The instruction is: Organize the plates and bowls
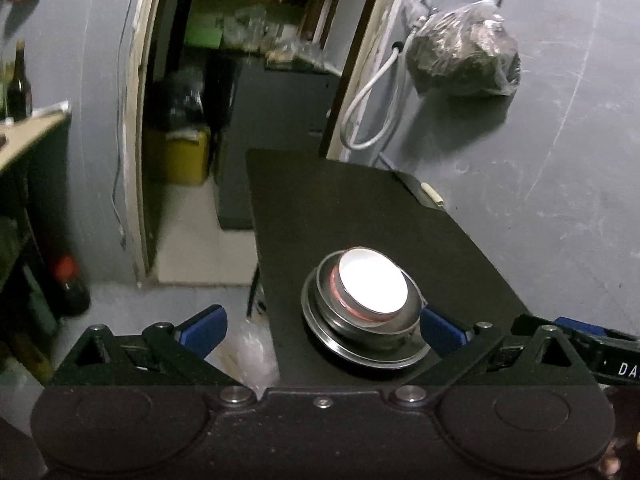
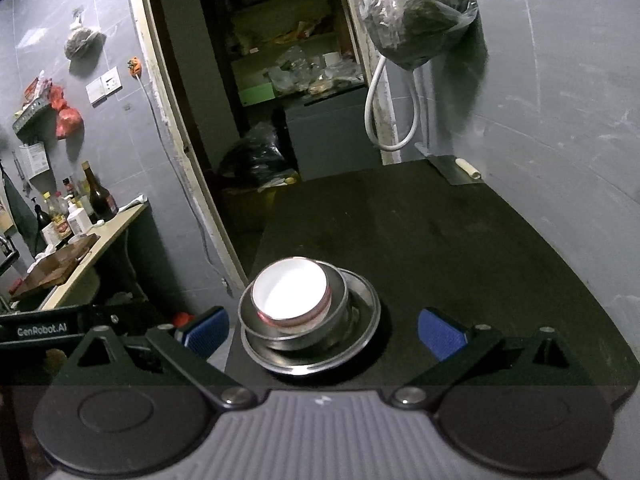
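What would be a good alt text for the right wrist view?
A white bowl sits inside a steel bowl on a steel plate, stacked near the front left corner of a dark table. The open right claw frames the stack, holding nothing.

The left gripper (image 1: 322, 330) is wide open, its two blue fingers (image 1: 204, 330) spread far apart, and it holds nothing. The right gripper (image 2: 322, 332) is wide open too, its blue fingers (image 2: 440, 332) far apart and holding nothing. Both point forward, side by side, tipped a little downward.
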A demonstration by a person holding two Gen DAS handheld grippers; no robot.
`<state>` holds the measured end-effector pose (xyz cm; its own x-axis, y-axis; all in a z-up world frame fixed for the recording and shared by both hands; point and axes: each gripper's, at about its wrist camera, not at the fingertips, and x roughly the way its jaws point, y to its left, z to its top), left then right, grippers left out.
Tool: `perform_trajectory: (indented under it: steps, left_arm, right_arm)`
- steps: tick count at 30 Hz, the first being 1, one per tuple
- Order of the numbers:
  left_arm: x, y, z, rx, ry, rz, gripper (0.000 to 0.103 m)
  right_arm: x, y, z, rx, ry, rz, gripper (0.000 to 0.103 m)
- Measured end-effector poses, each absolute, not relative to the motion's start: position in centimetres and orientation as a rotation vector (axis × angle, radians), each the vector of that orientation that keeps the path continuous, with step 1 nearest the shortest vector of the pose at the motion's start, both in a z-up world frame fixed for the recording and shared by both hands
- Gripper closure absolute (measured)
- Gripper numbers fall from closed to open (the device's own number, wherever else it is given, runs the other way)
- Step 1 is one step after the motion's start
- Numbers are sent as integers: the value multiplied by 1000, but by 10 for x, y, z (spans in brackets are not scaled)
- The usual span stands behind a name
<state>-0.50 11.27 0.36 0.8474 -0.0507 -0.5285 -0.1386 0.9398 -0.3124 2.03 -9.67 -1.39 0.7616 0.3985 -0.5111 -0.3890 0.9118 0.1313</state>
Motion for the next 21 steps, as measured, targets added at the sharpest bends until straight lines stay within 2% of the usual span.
perform_trajectory:
  steps: [7, 21]
  left_arm:
    - [-27, 106, 2, -285, 502, 50, 1]
    - [-47, 100, -15, -239, 536, 30, 1]
  right_arm:
    - [8, -100, -20, 10, 579, 400, 0]
    - [-22, -119, -33, -24, 593, 350, 0]
